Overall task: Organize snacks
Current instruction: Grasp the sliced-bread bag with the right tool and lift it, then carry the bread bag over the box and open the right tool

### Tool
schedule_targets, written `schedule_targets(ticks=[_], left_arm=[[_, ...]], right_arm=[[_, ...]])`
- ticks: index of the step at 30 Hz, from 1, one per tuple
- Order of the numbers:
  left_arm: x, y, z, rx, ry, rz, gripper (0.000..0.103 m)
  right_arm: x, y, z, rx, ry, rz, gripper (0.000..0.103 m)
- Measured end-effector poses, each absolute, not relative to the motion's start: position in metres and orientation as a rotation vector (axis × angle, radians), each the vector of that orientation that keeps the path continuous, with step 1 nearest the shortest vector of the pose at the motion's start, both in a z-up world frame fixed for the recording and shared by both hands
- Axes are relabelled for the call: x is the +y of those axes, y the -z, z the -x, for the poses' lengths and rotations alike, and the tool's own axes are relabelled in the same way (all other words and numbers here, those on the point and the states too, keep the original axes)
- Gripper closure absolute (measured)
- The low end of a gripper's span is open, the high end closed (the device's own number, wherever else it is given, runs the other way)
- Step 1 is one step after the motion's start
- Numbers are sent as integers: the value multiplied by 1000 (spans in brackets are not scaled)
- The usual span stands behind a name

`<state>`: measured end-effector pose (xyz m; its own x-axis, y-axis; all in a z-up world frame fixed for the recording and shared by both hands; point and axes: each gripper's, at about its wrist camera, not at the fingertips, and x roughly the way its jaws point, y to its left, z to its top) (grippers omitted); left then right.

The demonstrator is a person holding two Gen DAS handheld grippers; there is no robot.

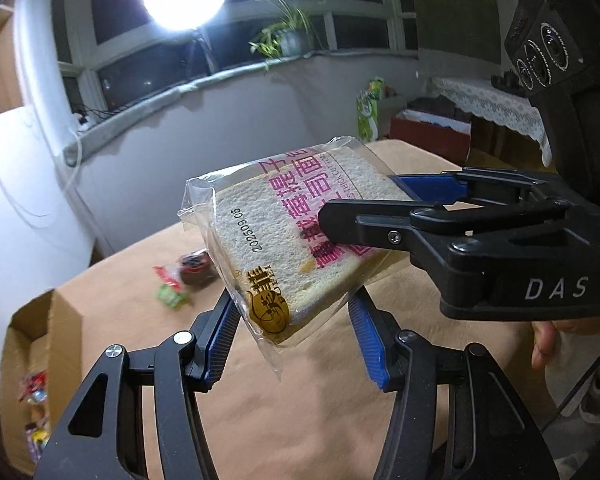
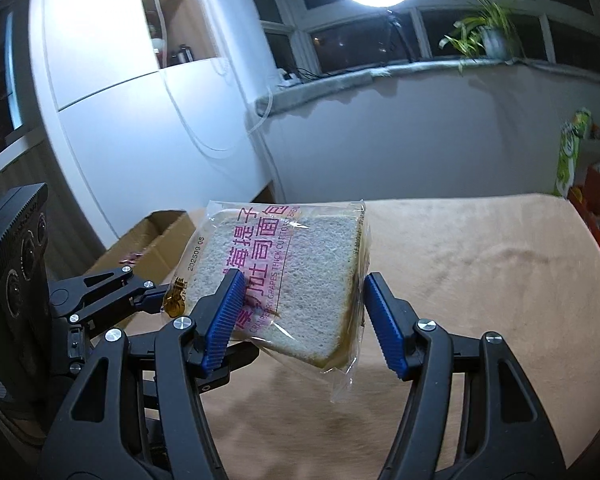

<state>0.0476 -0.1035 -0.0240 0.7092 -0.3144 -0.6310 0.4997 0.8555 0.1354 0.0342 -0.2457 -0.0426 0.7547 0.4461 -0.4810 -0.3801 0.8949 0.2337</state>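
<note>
Now | bread packet (image 1: 296, 236) "CRANBERRY GRAPES THICK CUT TOAST", "202509 05" | left tongs (image 1: 292, 332) and right tongs (image 2: 300, 320) both clamped on it | "DAS" on right tongs

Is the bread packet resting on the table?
No: the bread packet hangs above the tan table, held between both grippers' fingers.

bread pack (image 1: 296, 240) above table (image 1: 300, 400) | box (image 1: 40, 340) left edge, prob. w/ snacks inside
</note>
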Motion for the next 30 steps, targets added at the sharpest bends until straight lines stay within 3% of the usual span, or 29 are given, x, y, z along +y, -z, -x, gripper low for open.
schedule_targets(ticks=[16, 30], left_arm=[[12, 16, -5, 592, 337, -174, 48], [119, 30, 14, 612, 162, -63, 49]], right_arm=[[-119, 18, -9, 546, -564, 47, 38], [6, 30, -10, 573, -730, 165, 38]])
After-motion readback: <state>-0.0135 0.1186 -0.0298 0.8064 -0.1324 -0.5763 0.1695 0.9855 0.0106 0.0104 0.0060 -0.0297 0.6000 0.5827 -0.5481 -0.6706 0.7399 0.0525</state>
